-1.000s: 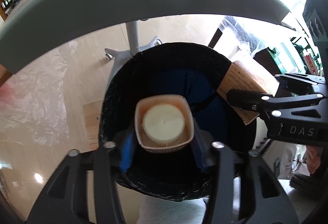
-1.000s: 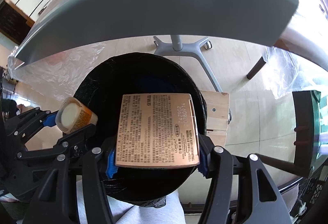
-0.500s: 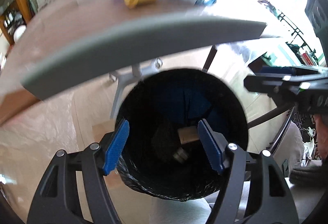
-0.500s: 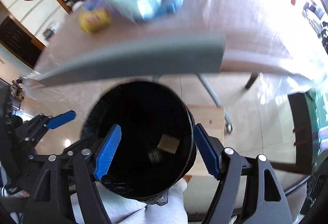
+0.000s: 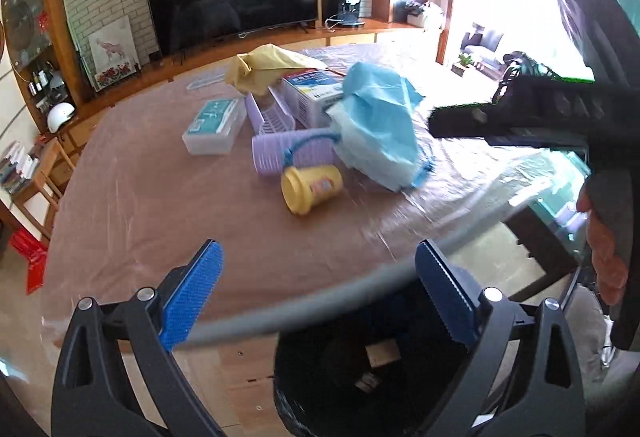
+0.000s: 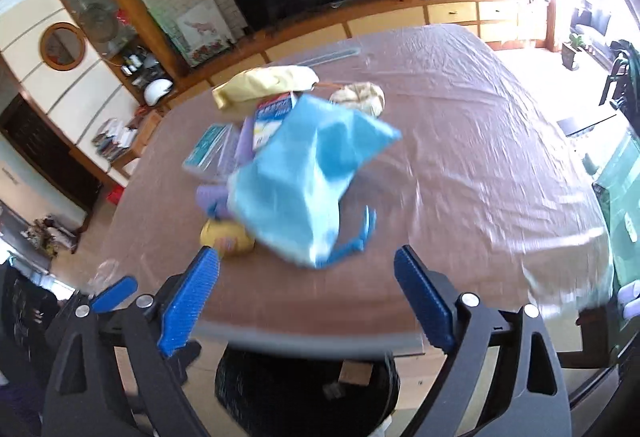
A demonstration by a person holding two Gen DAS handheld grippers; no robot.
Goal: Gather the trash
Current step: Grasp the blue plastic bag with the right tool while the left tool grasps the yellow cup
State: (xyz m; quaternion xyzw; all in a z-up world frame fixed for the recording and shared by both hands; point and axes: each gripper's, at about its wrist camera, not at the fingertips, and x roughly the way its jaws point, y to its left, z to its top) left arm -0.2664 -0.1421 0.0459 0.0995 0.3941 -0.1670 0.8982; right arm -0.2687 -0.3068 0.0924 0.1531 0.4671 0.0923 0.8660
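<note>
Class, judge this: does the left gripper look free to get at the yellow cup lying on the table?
Probably yes. The left gripper holds nothing, its jaws are opening, and bare table lies before the yellow cup.

Bright daylight floods in from the right, blowing the windows out to white. Glare streaks the clear plastic sheet over the brown counter (image 6: 460,141). The crumpled light-blue bag (image 6: 304,181) smears with motion blur; fisheye bends walls, corners vignette black.

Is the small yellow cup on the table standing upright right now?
No, the small yellow plastic cup lies tipped on its side on the plastic-covered brown table, beside a crumpled blue bag.
</note>
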